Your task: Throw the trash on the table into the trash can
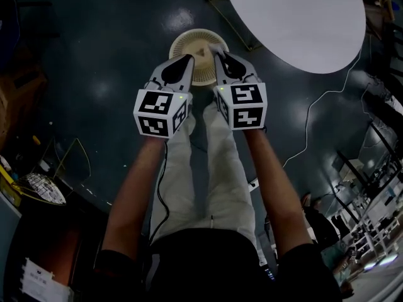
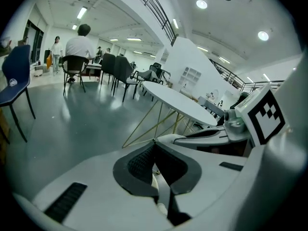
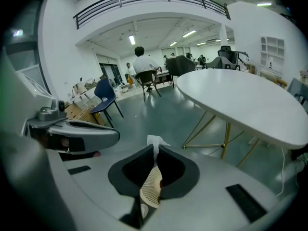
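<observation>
White tissue (image 3: pixel 155 141), beige mesh trash can (image 1: pixel 200 43) (white table (image 1: pixel 302 17)).

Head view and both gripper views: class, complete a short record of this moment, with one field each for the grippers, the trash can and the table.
Left gripper: jaws together, nothing seen between them
Right gripper: jaws shut on a white tissue
Trash can: beige, perforated, on the dark floor beneath both grippers' tips
Table: white, round, beside the trash can

This is a big open office. At the upper left of the left gripper view, a person (image 2: pixel 79 44) sits at a desk among dark chairs (image 2: pixel 118 71). Long lights (image 2: pixel 82 12) shine above a shiny grey floor (image 2: pixel 72 119). A round white table (image 1: pixel 296 17) stands nearby.
</observation>
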`<state>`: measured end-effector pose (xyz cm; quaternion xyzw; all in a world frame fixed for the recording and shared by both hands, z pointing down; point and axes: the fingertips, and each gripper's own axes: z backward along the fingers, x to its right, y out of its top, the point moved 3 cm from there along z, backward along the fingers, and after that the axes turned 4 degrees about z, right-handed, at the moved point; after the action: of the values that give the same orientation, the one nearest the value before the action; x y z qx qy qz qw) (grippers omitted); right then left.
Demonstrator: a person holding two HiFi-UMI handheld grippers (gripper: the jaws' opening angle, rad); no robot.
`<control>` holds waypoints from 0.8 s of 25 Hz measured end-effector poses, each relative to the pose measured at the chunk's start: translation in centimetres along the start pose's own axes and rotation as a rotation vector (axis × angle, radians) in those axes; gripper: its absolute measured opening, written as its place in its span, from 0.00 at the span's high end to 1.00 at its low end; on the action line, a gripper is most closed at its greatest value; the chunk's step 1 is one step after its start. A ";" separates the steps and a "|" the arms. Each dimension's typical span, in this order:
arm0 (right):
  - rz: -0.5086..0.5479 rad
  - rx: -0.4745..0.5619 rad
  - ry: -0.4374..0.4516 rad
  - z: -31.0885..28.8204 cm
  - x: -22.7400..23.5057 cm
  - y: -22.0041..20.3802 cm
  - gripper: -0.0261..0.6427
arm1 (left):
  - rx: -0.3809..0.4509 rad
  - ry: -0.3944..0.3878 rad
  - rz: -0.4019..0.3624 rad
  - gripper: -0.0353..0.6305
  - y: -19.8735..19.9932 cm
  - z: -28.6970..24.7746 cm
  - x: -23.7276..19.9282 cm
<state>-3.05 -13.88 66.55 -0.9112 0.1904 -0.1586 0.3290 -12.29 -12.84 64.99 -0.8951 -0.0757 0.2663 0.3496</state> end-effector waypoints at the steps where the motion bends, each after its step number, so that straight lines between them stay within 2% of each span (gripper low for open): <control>1: -0.002 -0.008 -0.001 -0.7 -0.3 -0.8 0.91 | -0.002 -0.005 -0.001 0.92 -0.8 -0.2 -0.3; 6: -0.005 -0.058 0.009 -3.9 -1.3 -4.8 0.91 | -0.024 0.007 -0.003 0.92 -4.7 -1.3 -2.2; 12: -0.001 -0.110 0.028 -8.2 -1.6 -9.5 0.91 | -0.098 0.025 -0.006 0.92 -10.4 -3.5 -5.1; 20: 0.009 -0.182 0.009 -13.1 -1.8 -15.4 0.91 | -0.164 0.035 0.008 0.92 -16.2 -5.8 -8.4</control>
<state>-6.27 -9.18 86.02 -0.9357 0.2096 -0.1433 0.2449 -15.54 -6.89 82.85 -0.9255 -0.0877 0.2447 0.2755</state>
